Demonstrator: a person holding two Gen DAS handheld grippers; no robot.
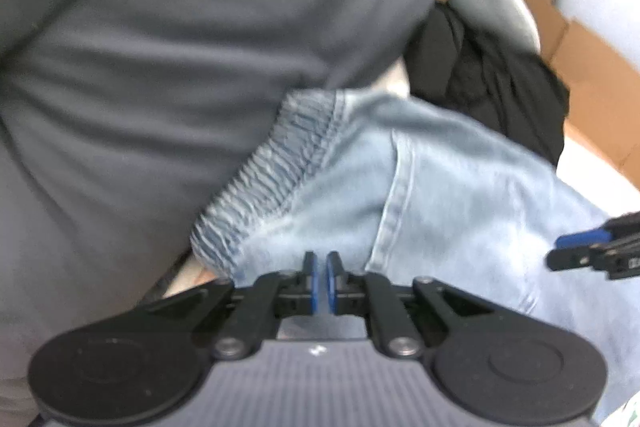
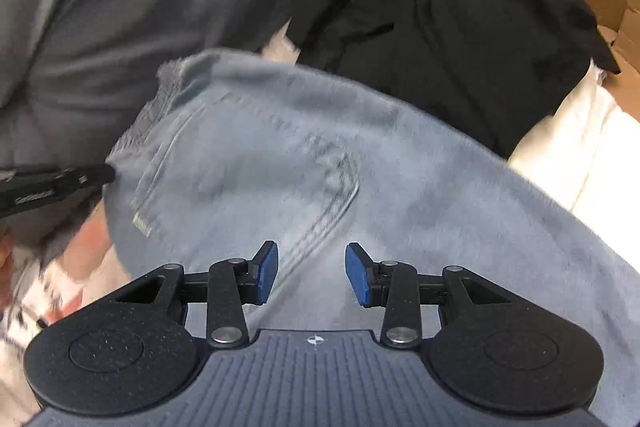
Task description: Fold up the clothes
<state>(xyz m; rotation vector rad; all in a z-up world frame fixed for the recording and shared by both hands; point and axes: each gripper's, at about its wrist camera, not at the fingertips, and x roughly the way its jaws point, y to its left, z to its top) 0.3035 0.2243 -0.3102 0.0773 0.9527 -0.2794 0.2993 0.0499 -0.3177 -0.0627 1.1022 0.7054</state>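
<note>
Jeans lie directly under both claws: left gripper nearly closed, cloth pinch unclear; right gripper half open, holding nothing.

Jeans: pale washed blue, darker blue stitching at the gathered waistband. Large garment behind: plain mid-grey. Crumpled garment: black, no pattern. Cardboard box: tan-brown. Both claws: black frames, blue pads, grey ribbed housing.
</note>
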